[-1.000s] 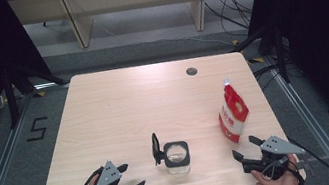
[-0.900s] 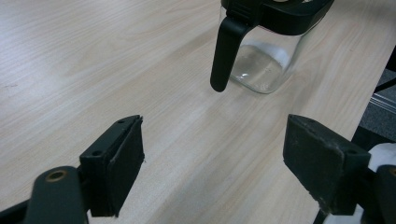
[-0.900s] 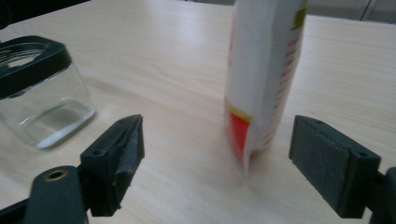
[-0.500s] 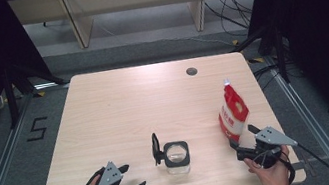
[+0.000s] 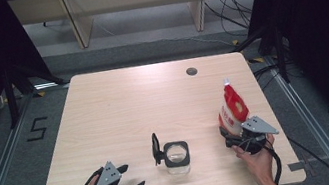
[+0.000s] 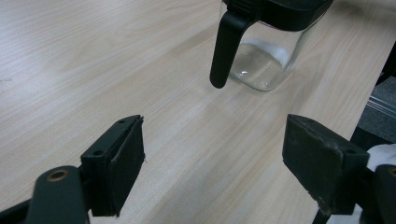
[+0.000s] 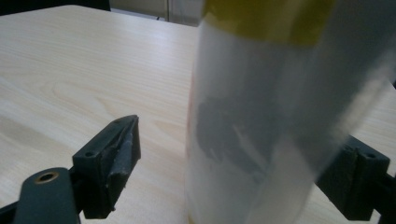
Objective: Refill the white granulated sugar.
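Wooden table (image 5: 120, 110), one jar (image 5: 177, 157), one pouch (image 5: 231, 109)

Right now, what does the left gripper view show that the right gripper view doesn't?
Left gripper view: a glass jar with a black rim and a black lid flap hanging down its side, a little white at its bottom, ahead of the left gripper, whose fingers stand wide apart with bare table between them.

Right gripper view: the pouch, blurred and close, standing between the open fingers of the right gripper; contact with it cannot be told.

Both: two black fingers rising from the bottom, and the light wooden table.
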`<action>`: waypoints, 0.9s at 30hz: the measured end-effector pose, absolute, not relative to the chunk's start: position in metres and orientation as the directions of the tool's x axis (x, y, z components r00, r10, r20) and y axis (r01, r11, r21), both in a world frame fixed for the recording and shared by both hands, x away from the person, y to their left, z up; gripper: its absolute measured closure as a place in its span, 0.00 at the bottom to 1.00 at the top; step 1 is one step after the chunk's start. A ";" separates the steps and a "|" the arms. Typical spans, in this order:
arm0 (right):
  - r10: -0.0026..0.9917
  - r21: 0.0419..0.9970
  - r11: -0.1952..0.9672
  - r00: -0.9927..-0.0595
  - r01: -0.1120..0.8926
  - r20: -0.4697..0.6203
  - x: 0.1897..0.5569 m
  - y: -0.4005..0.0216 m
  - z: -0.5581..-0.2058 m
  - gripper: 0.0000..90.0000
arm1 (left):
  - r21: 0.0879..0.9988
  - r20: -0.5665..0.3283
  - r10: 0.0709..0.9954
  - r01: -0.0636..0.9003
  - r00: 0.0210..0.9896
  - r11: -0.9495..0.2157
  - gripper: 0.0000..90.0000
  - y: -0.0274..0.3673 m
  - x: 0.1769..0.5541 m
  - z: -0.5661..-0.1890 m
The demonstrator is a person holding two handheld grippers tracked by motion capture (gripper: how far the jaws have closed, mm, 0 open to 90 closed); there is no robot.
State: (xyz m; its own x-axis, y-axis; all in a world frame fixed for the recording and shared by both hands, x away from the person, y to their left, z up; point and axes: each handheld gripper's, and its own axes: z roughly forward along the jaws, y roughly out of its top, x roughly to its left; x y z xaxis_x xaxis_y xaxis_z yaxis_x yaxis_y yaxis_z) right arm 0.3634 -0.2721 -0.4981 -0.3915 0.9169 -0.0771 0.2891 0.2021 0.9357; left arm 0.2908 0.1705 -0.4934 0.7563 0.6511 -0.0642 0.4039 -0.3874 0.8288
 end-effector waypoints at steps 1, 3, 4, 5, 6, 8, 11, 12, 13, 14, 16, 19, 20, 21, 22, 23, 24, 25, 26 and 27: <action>0.919 0.940 0.185 -0.390 0.288 -0.061 0.364 -0.272 -0.499 0.19 | 0.827 -0.068 0.654 0.409 0.753 -0.385 0.23 0.170 0.291 -0.494; 0.916 0.947 0.164 -0.398 0.275 -0.043 0.366 -0.273 -0.499 0.17 | 0.832 -0.070 0.647 0.402 0.760 -0.382 0.23 0.170 0.291 -0.494; 0.916 0.952 0.164 -0.399 0.258 -0.050 0.366 -0.273 -0.500 0.17 | 0.833 -0.082 0.646 0.408 0.759 -0.373 0.23 0.169 0.291 -0.495; 0.916 0.954 0.156 -0.400 0.257 -0.042 0.366 -0.272 -0.499 0.17 | 0.839 -0.081 0.646 0.402 0.759 -0.367 0.23 0.168 0.291 -0.496; 0.910 0.955 0.166 -0.411 0.247 -0.052 0.366 -0.272 -0.499 0.16 | 0.834 -0.080 0.643 0.404 0.762 -0.375 0.23 0.169 0.291 -0.496; 0.914 0.954 0.191 -0.395 0.233 -0.087 0.367 -0.271 -0.501 0.17 | 0.831 -0.077 0.643 0.405 0.762 -0.380 0.23 0.168 0.292 -0.496; 0.915 0.955 0.186 -0.395 0.230 -0.083 0.369 -0.272 -0.503 0.20 | 0.832 -0.090 0.649 0.416 0.755 -0.368 0.23 0.167 0.291 -0.496; 0.916 0.957 0.175 -0.395 0.232 -0.072 0.369 -0.271 -0.503 0.22 | 0.832 -0.083 0.645 0.409 0.760 -0.374 0.23 0.167 0.291 -0.496; 0.919 0.957 0.178 -0.387 0.231 -0.077 0.368 -0.272 -0.503 0.23 | 0.832 -0.078 0.641 0.404 0.763 -0.380 0.23 0.168 0.291 -0.496; 0.918 0.955 0.193 -0.385 0.224 -0.096 0.368 -0.272 -0.503 0.23 | 0.832 -0.078 0.641 0.404 0.763 -0.379 0.23 0.168 0.291 -0.496; 0.925 0.954 0.187 -0.369 0.233 -0.091 0.365 -0.269 -0.504 0.23 | 0.832 -0.070 0.641 0.399 0.765 -0.386 0.23 0.168 0.292 -0.496; 0.924 0.951 0.210 -0.364 0.225 -0.118 0.365 -0.268 -0.505 0.25 | 0.826 -0.086 0.650 0.419 0.755 -0.378 0.23 0.167 0.290 -0.497; 0.923 0.948 0.216 -0.365 0.232 -0.121 0.365 -0.268 -0.506 0.25 | 0.825 -0.076 0.642 0.410 0.763 -0.389 0.23 0.167 0.291 -0.497; 0.927 0.950 0.206 -0.358 0.234 -0.113 0.365 -0.268 -0.507 0.27 | 0.823 -0.073 0.643 0.411 0.762 -0.393 0.23 0.167 0.291 -0.497; 0.927 0.950 0.204 -0.359 0.236 -0.110 0.366 -0.268 -0.507 0.28 | 0.824 -0.068 0.642 0.406 0.763 -0.395 0.23 0.167 0.290 -0.497; 0.925 0.948 0.215 -0.361 0.236 -0.120 0.366 -0.269 -0.508 0.28 | 0.830 -0.082 0.643 0.410 0.761 -0.379 0.23 0.166 0.290 -0.497; 0.925 0.947 0.218 -0.360 0.237 -0.123 0.366 -0.269 -0.508 0.29 | 0.829 -0.082 0.641 0.409 0.763 -0.381 0.23 0.166 0.290 -0.497; 0.926 0.948 0.215 -0.358 0.236 -0.121 0.366 -0.269 -0.509 0.29 | 0.827 -0.079 0.641 0.410 0.763 -0.386 0.23 0.166 0.290 -0.497; 0.928 0.949 0.210 -0.353 0.237 -0.117 0.366 -0.269 -0.509 0.29 | 0.833 -0.093 0.641 0.413 0.762 -0.369 0.23 0.165 0.290 -0.498; 0.932 0.948 0.192 -0.351 0.254 -0.095 0.365 -0.268 -0.509 0.30 | 0.833 -0.086 0.640 0.408 0.763 -0.374 0.23 0.165 0.290 -0.498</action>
State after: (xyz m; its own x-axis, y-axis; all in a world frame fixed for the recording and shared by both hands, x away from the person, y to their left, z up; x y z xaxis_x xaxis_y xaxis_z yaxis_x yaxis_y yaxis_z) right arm 0.3654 -0.2683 -0.5093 -0.3506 0.9317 -0.0948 0.2539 0.1920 0.9480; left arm 0.2899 0.1653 -0.4977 0.7634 0.6401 -0.0862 0.4079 -0.3744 0.8327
